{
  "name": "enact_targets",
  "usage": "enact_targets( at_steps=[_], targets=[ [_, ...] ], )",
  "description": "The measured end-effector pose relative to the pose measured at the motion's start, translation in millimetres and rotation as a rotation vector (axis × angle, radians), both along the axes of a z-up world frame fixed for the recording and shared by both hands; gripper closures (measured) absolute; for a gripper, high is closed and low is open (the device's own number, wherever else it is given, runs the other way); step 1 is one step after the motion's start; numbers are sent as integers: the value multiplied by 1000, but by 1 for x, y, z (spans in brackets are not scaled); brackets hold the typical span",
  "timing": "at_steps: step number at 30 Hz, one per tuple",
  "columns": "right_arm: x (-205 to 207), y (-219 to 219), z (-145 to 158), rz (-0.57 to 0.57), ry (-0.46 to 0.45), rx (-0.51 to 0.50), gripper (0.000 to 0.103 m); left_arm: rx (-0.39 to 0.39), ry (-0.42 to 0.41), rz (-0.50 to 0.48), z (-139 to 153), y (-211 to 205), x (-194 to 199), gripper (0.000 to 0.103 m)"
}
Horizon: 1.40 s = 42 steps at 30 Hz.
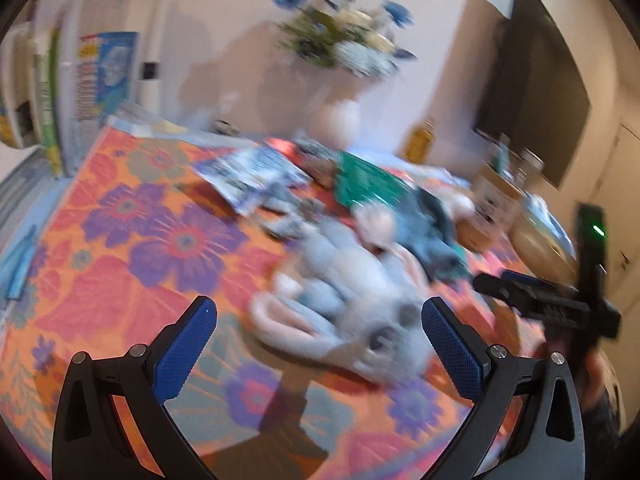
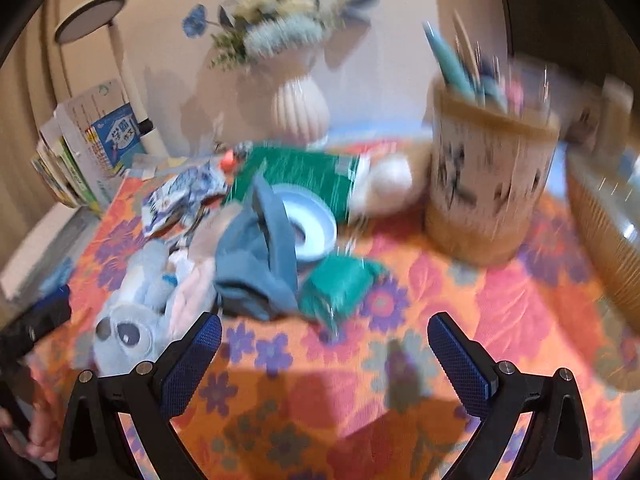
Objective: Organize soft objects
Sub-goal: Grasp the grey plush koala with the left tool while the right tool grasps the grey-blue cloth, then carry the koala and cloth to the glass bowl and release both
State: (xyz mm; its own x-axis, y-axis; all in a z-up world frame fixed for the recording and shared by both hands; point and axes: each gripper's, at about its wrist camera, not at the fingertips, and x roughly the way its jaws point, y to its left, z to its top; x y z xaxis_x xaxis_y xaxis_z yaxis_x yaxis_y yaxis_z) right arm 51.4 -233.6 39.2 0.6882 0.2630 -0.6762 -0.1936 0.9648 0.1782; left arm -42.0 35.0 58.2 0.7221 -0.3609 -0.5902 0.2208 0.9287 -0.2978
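Observation:
A pale blue plush toy (image 1: 344,308) lies on the floral tablecloth (image 1: 140,240), just ahead of my open, empty left gripper (image 1: 318,316). It also shows at lower left in the right wrist view (image 2: 132,312). Behind it lie a grey-blue cloth (image 2: 256,264), a pinkish soft item (image 2: 192,300) and a small teal pouch (image 2: 340,284). My right gripper (image 2: 324,332) is open and empty above the tablecloth (image 2: 500,300), to the right of the pile. Both views are blurred.
A white vase of blue flowers (image 2: 298,108) stands at the back. A woven pen holder (image 2: 488,184) stands at right, a basket (image 2: 604,232) beyond it. A green packet (image 2: 304,176), a white bowl (image 2: 316,228), a printed bag (image 2: 184,196) and books (image 2: 92,148) lie around.

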Motion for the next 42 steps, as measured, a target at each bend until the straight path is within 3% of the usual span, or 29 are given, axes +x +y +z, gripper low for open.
enact_targets(
  at_steps=[2,4,6,9,12,14,15,16,18,21,23,26,30,36,42],
  targets=[
    [1,-7,4,16,22,79,0,21,19,-20,1,-18,2,1],
    [1,-6,13,28,26,119,0,86,67,22,-1,-32,10,1],
    [2,8,25,65,22,99,0,114,133,55,-8,-42,21,1],
    [7,31,33,113,33,54,1,117,161,59,-14,-49,27,1],
    [17,52,31,136,58,-7,14,176,157,78,-13,-58,30,2],
    [27,66,23,139,91,-57,18,174,154,77,-12,-59,31,3],
    [30,70,19,145,105,-63,22,165,153,71,-10,-59,32,9],
    [34,72,15,152,121,-63,31,160,152,69,-10,-59,33,13],
    [39,76,8,149,126,-74,40,163,161,59,-11,-61,37,37],
    [40,78,1,148,117,-117,53,171,169,51,-15,-63,37,38],
    [37,78,1,160,96,-133,78,161,158,52,-15,-61,35,40],
    [30,75,10,162,48,-126,93,131,145,48,-13,-57,33,43],
    [13,67,33,168,-34,-69,95,40,82,46,4,-46,22,43],
    [-15,41,80,140,-132,10,95,8,-35,72,47,-38,6,43],
    [-42,-2,119,63,-232,61,95,-16,-148,34,96,-48,-1,43]
  ],
)
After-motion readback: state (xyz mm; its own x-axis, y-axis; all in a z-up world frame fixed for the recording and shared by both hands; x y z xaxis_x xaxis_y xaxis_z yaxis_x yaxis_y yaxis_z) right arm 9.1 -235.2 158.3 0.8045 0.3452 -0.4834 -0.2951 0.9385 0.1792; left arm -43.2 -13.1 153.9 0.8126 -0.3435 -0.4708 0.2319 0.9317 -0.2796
